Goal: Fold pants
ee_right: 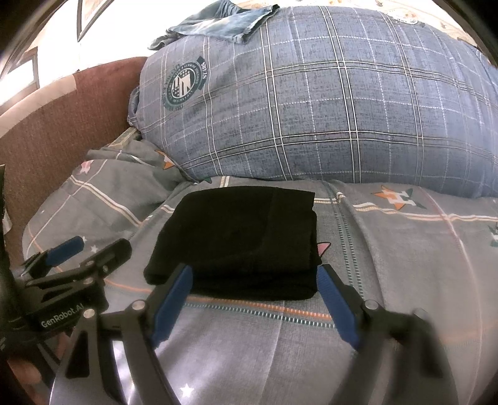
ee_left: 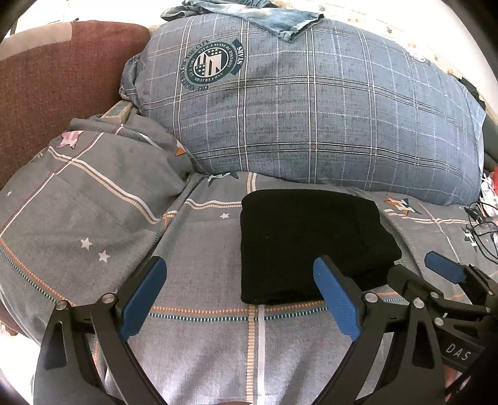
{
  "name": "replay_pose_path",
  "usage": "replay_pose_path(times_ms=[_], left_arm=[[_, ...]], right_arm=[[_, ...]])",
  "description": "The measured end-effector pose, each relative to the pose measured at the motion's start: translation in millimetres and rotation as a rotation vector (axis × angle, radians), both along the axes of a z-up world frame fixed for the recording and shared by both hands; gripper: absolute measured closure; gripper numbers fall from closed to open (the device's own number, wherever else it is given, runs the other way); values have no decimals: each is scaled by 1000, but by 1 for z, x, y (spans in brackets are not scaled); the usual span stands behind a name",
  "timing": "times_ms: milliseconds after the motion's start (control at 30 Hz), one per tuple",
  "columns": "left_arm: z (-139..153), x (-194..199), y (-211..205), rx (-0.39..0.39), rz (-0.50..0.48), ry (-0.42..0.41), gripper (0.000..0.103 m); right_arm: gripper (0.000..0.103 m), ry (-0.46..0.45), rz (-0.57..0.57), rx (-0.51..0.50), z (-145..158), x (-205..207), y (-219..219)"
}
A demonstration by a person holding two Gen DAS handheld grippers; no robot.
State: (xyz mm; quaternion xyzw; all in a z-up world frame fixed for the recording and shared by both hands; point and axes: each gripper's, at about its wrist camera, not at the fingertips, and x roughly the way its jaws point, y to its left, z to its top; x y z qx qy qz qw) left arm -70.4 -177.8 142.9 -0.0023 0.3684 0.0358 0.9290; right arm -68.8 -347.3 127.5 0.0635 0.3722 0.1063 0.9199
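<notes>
The black pants lie folded into a compact stacked rectangle on the grey patterned bedsheet; they also show in the right wrist view. My left gripper is open and empty, just left of and in front of the fold's near edge. My right gripper is open and empty, its blue pads on either side of the fold's near edge, just in front of it. The right gripper shows in the left wrist view, and the left gripper in the right wrist view.
A large blue plaid pillow lies right behind the pants, with folded denim jeans on top. A brown padded headboard stands at the left. Black cables lie at the bed's right edge.
</notes>
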Motion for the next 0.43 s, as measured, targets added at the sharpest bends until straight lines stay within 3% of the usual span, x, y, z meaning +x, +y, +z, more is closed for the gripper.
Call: replay_pose_path(times_ms=[433], left_arm=[[10,-10,-11,16,-34,-32,7]], right_arm=[[20,-18,-15,-18,10,-10,-7]])
